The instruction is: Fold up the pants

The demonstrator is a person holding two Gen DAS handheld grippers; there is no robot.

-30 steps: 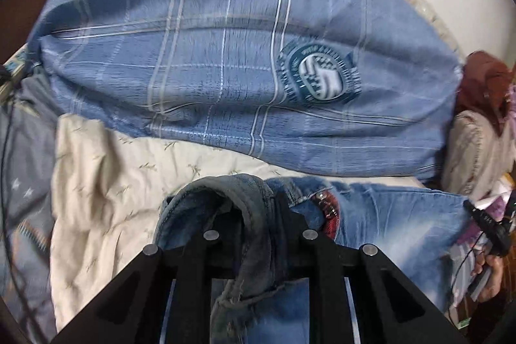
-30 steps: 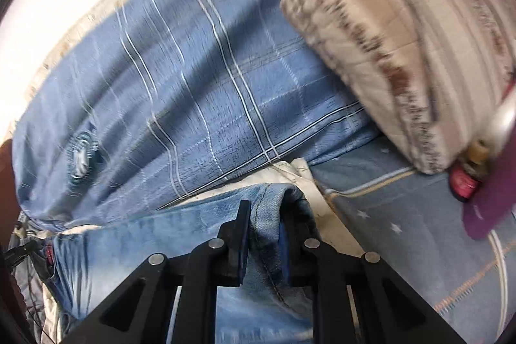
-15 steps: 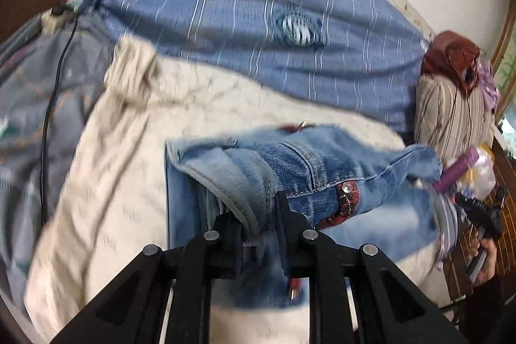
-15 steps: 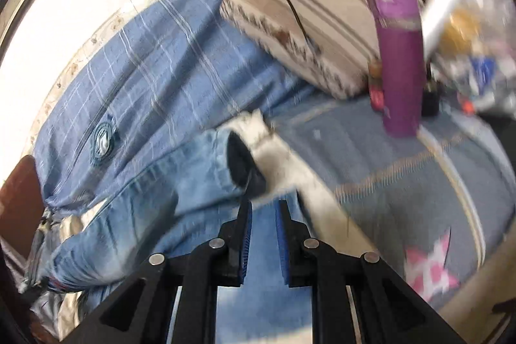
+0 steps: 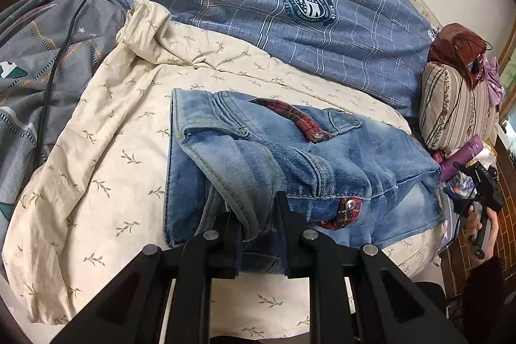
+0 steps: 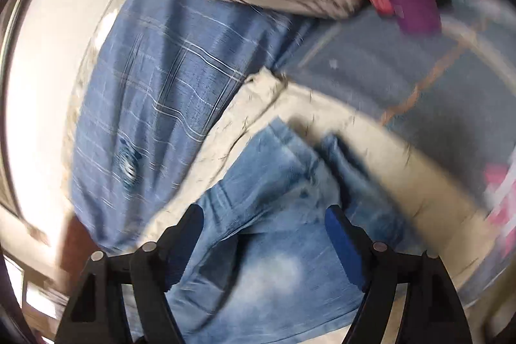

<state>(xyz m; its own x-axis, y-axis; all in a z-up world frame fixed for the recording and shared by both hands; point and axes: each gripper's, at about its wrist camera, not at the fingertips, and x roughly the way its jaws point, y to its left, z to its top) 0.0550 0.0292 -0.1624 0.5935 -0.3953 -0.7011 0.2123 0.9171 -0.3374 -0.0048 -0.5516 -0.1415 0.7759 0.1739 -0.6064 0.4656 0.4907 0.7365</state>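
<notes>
A: Jeans (image 5: 322,170) are lying folded on the cream sheet (image 5: 106,157), ahead of your jaws

B: Left gripper (image 5: 258,211) is pinching their hem; your right gripper's (image 6: 262,220) jaws are just opening, denim between them unpressed

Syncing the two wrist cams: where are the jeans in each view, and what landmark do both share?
Left wrist: jeans at centre, folded on the cream sheet, a fold pinched in the left gripper.
Right wrist: jeans at lower centre, blurred, under the open right gripper.
Shared landmark: the blue plaid quilt's round crest.
</notes>
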